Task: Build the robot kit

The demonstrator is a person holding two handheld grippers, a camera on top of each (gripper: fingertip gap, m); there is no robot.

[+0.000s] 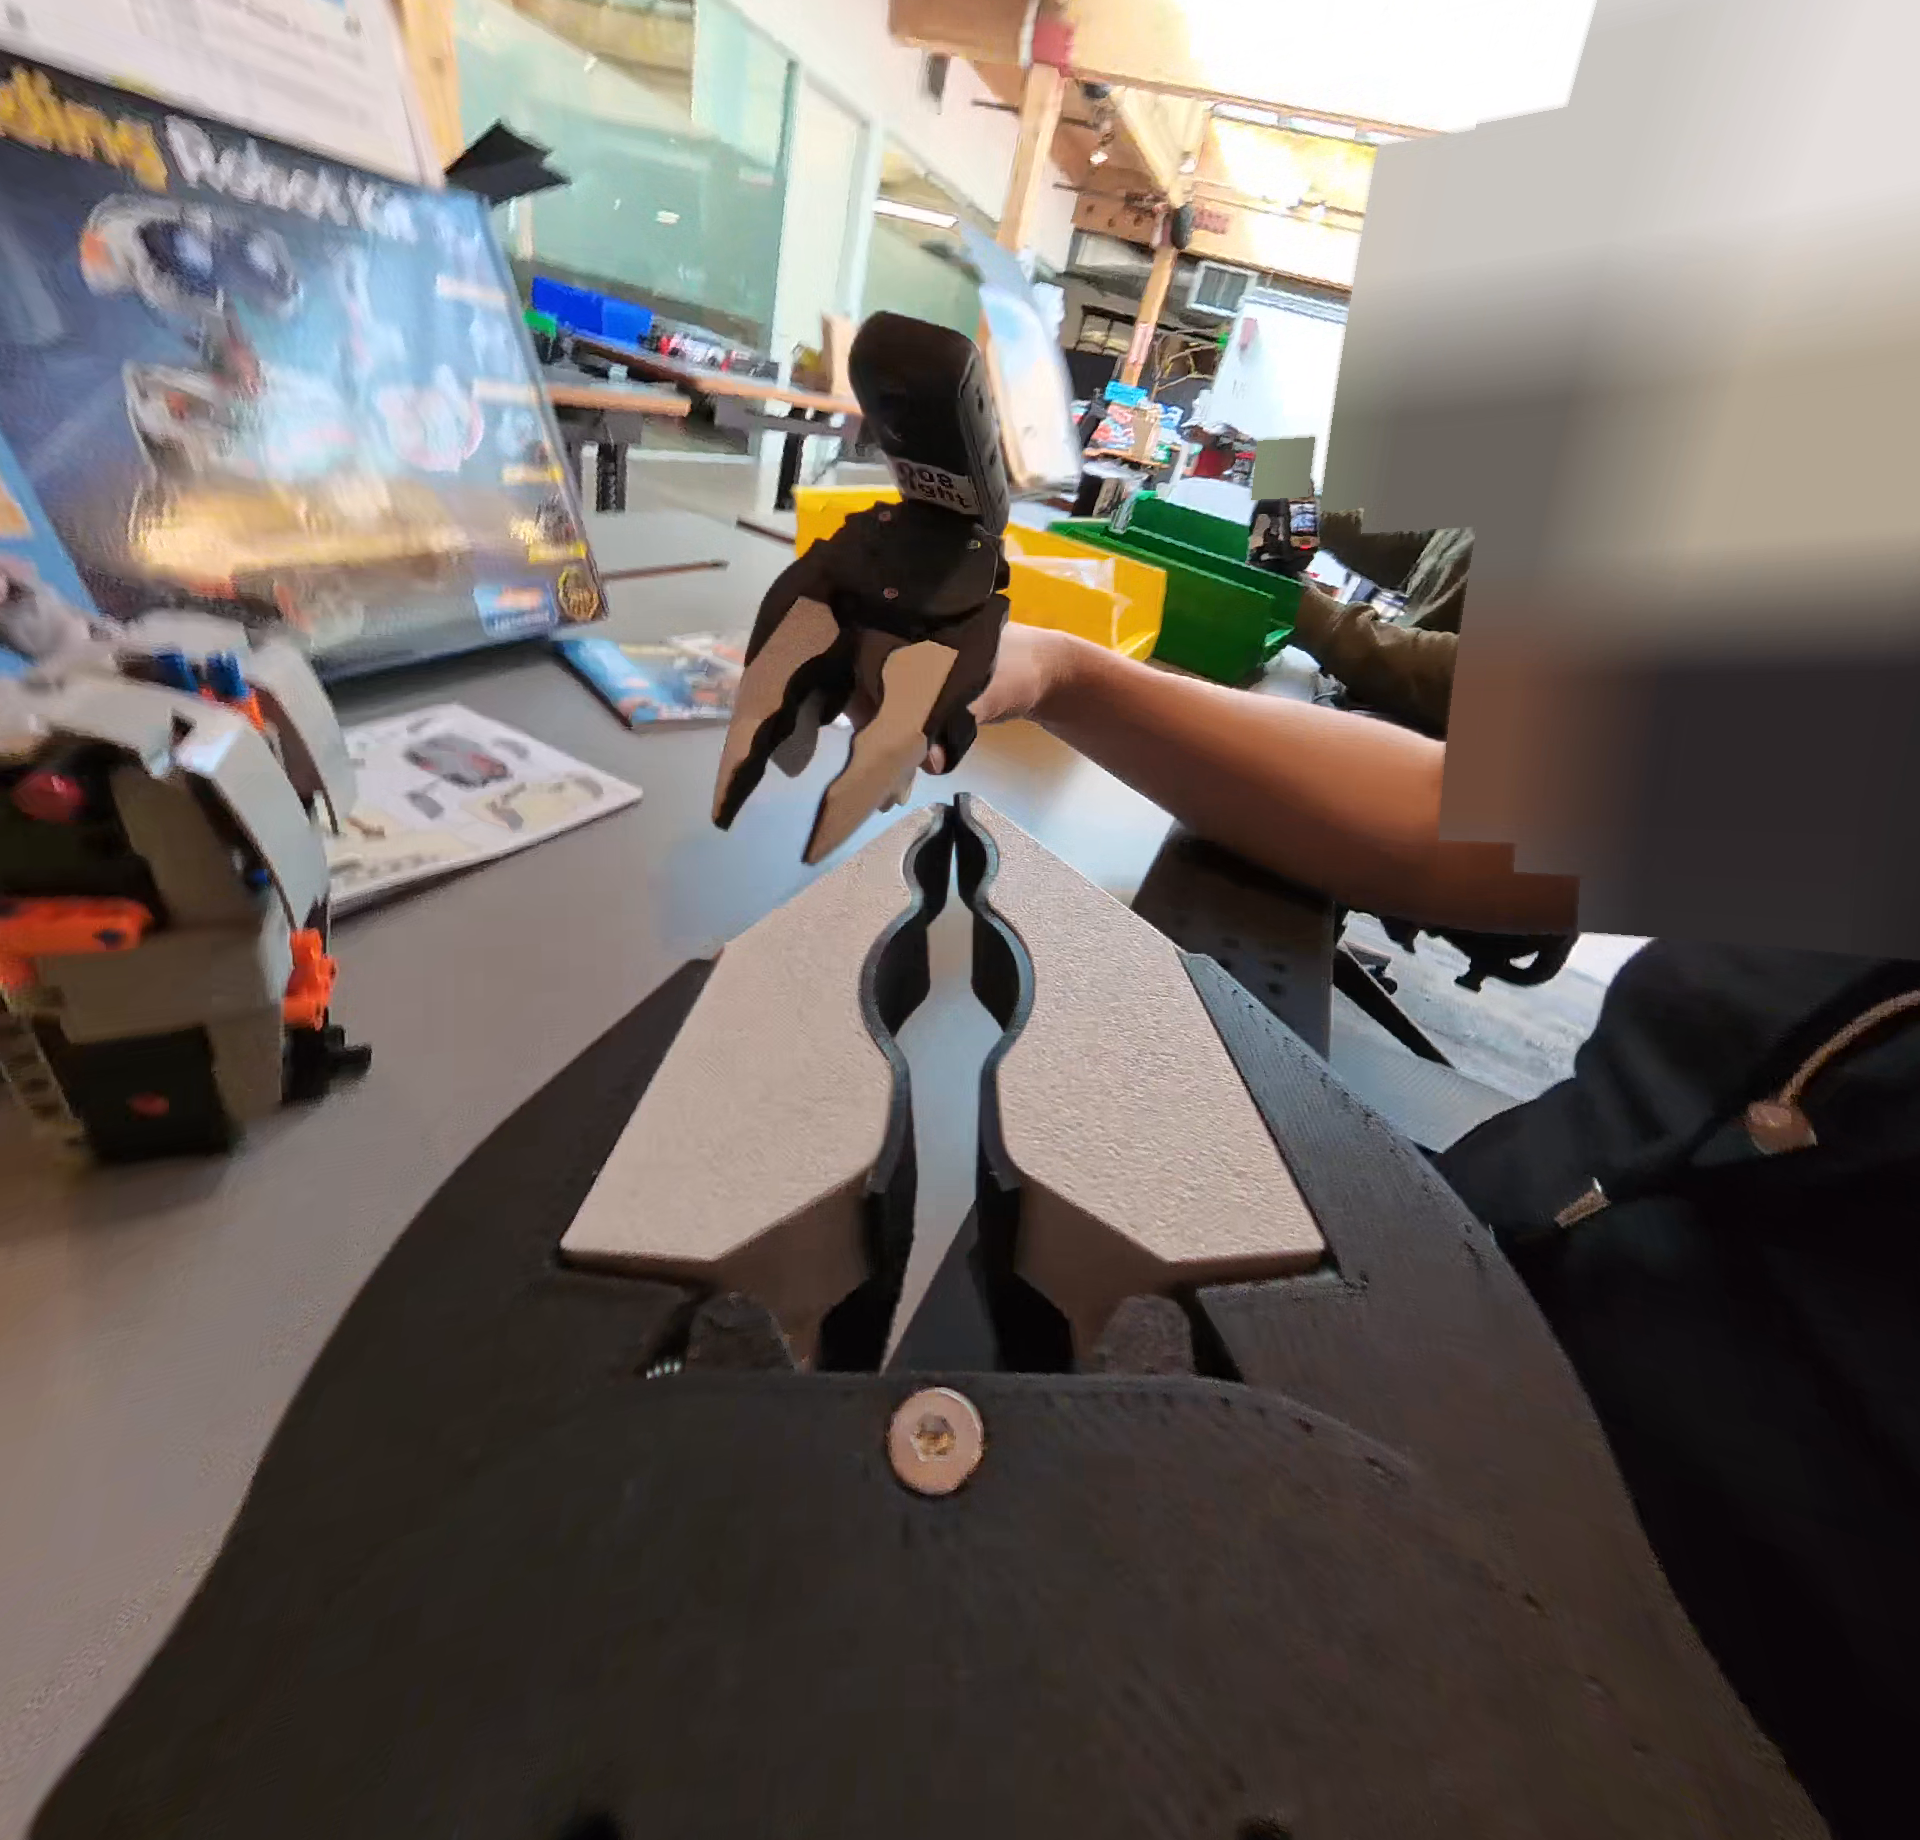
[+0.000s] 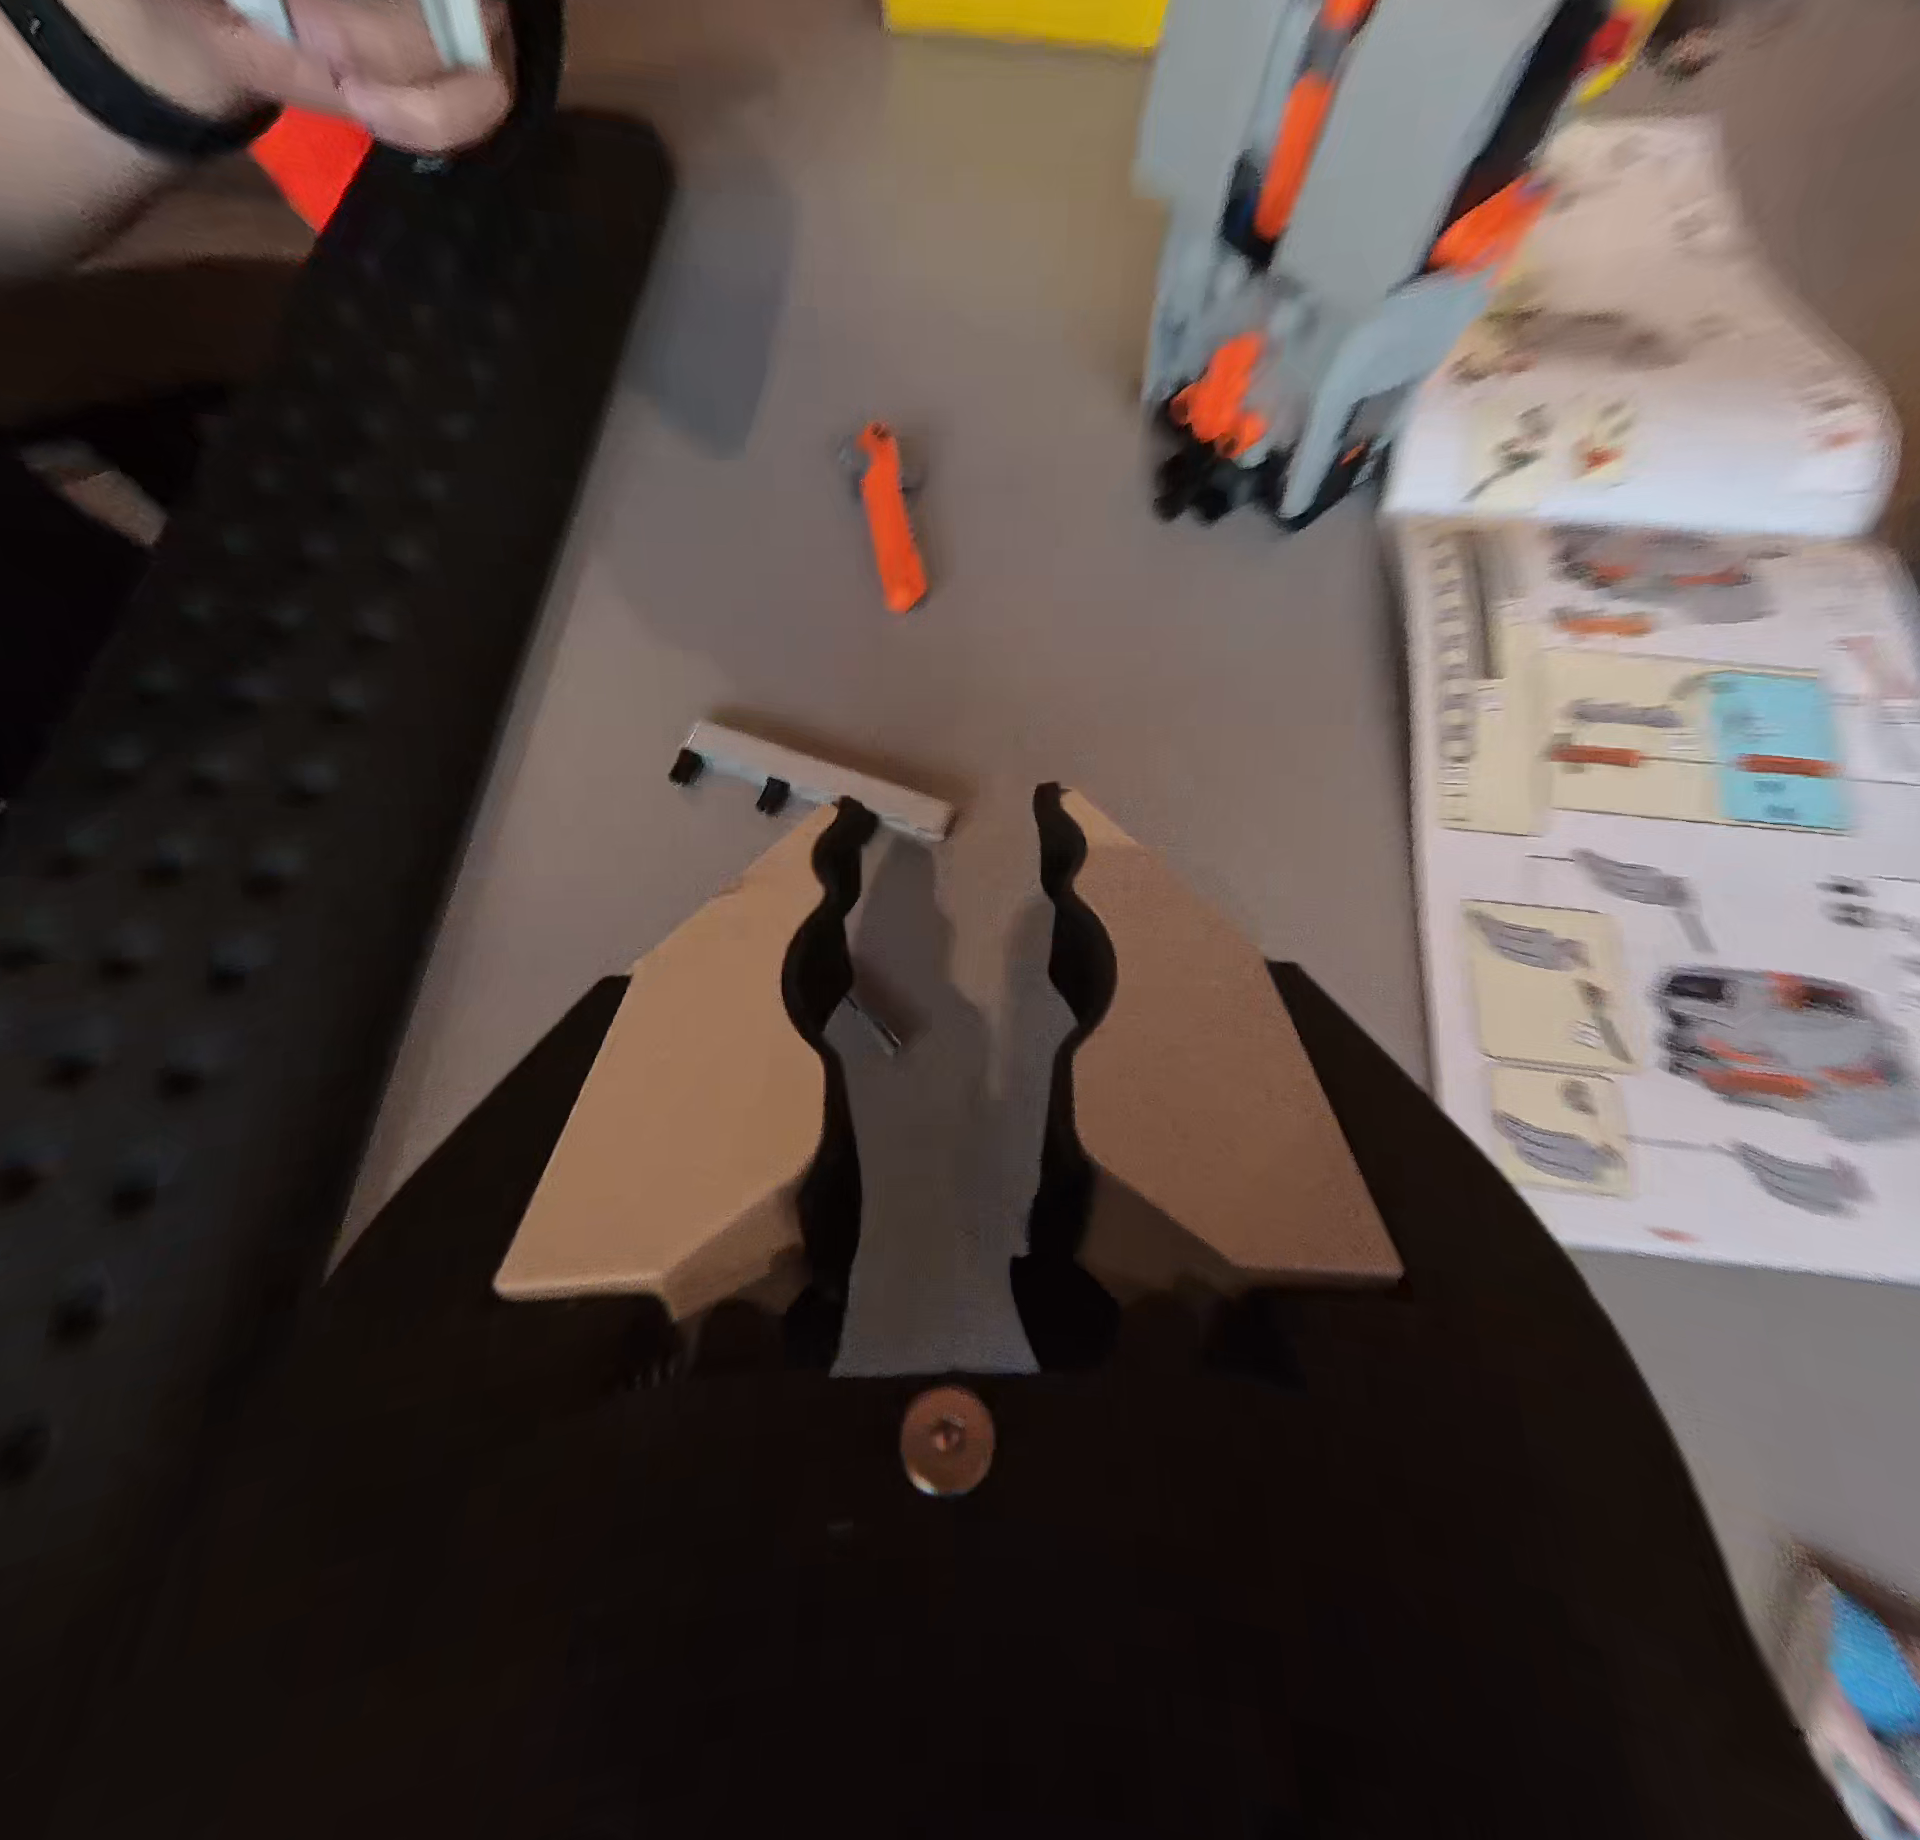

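In the left wrist view my left gripper [image 1: 956, 808] is shut, its tips touching with nothing between them, held above the grey table [image 1: 520, 1011]. My right gripper [image 1: 774, 834] hangs just ahead of it, fingers apart and pointing down. In the right wrist view the right gripper [image 2: 951, 798] is open and empty above the table. A grey beam with black pins [image 2: 810, 777] lies flat at its left fingertip [image 2: 847, 819]. An orange piece [image 2: 894, 523] lies farther ahead. A small grey piece [image 2: 873, 1027] lies under the left finger.
A grey and orange brick-built model [image 2: 1351, 232] stands ahead right, beside an open instruction booklet [image 2: 1662, 855]. A black perforated board [image 2: 260, 647] lies on the left, a hand [image 2: 395, 76] above it. A kit box [image 1: 260, 388], yellow bin [image 1: 1081, 585] and green bin [image 1: 1205, 585] stand behind. The gap from one gripper's tips to the other's is roughly 15 centimetres. The small grey piece [image 2: 873, 1027] sits 6 centimetres or so from the ends of my right fingers.
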